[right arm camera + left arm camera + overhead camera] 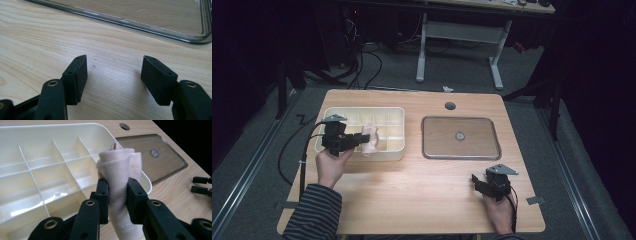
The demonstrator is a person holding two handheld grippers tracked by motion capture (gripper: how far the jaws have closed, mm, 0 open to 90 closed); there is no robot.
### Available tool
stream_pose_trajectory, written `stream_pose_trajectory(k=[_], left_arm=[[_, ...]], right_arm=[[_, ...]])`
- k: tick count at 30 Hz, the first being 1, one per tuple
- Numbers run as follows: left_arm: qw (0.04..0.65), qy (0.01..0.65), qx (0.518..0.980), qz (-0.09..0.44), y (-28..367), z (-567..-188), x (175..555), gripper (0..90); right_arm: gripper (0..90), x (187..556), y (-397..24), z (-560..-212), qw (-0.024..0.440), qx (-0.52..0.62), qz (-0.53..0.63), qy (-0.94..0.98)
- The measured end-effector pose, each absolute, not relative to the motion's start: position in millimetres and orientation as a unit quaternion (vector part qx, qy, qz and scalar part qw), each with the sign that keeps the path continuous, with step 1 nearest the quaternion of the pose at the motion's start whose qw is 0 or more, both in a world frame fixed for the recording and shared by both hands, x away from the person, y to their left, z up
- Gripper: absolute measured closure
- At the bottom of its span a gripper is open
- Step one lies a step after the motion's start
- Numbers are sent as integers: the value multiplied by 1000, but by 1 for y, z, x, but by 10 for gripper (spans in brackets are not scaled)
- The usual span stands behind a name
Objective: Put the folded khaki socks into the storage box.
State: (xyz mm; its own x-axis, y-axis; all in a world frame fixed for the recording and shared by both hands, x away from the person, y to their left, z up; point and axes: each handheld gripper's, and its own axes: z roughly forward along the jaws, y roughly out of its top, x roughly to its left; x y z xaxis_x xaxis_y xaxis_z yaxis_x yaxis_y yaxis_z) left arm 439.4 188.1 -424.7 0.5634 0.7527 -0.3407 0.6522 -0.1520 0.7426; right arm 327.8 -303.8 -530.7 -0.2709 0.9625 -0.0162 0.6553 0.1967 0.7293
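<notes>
Wooden table (412, 185), divided tray (388, 113), clear lid (460, 138)

Table (422, 185) lit from above, surroundings near black; glare inside the tray (37, 205); close jaws soft-focused.

A small pale mark is showing low on the rolled cloth (120, 170), in the left gripper view: a crown-like outline over a few tiny letters, seen upside down and too faint to read for certain. No other lettering is showing anywhere.
</notes>
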Motion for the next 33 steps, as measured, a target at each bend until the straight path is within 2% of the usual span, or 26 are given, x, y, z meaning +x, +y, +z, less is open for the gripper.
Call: stream_pose_trajectory(k=[14, 33], left_arm=[[451, 473, 755, 59, 194, -426, 453, 739], [411, 486, 770, 43, 203, -445, 469, 740]], right_arm=[[378, 328, -304, -531, 246, 551, 312, 734], [377, 328, -304, -531, 246, 551, 312, 734]])
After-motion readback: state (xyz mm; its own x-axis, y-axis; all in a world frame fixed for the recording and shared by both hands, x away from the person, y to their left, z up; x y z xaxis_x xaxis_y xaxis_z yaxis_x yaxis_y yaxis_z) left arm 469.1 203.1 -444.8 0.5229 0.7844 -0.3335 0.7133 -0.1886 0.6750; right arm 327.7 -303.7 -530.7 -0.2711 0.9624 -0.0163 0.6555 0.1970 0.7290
